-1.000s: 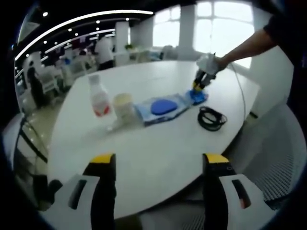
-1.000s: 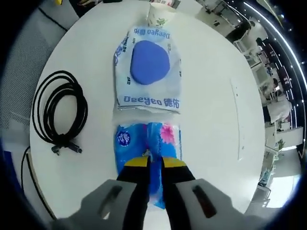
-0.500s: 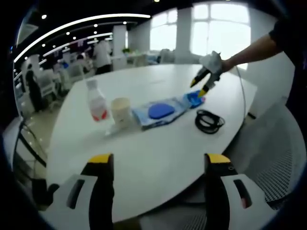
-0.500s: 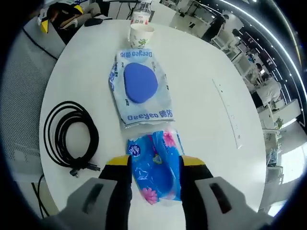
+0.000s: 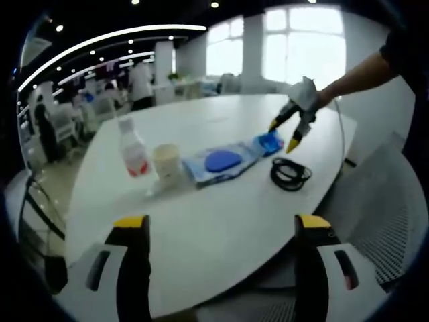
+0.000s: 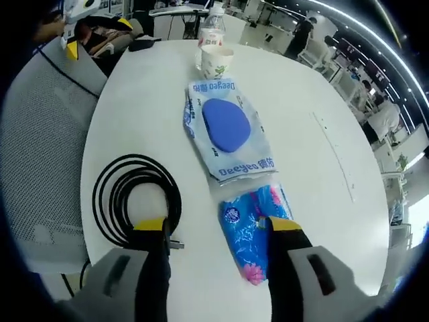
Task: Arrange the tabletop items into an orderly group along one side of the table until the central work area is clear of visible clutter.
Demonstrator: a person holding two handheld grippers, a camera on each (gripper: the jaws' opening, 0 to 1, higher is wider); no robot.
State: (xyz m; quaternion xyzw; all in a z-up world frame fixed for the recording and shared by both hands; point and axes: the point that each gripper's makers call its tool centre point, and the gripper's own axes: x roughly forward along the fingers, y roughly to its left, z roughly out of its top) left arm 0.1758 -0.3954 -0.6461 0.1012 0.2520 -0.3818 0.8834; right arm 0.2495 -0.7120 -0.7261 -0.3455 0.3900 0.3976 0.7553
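one paper cup (image 6: 217,62) beside bottle (image 6: 212,23)

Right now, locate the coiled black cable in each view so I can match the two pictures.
Left gripper view: the coiled black cable lies right of centre on the white round table, below the right gripper.
Right gripper view: it lies at lower left, just beyond the left finger.
Shared landmark: the pale blue wet-wipes pack with the blue oval lid, beside the cable.
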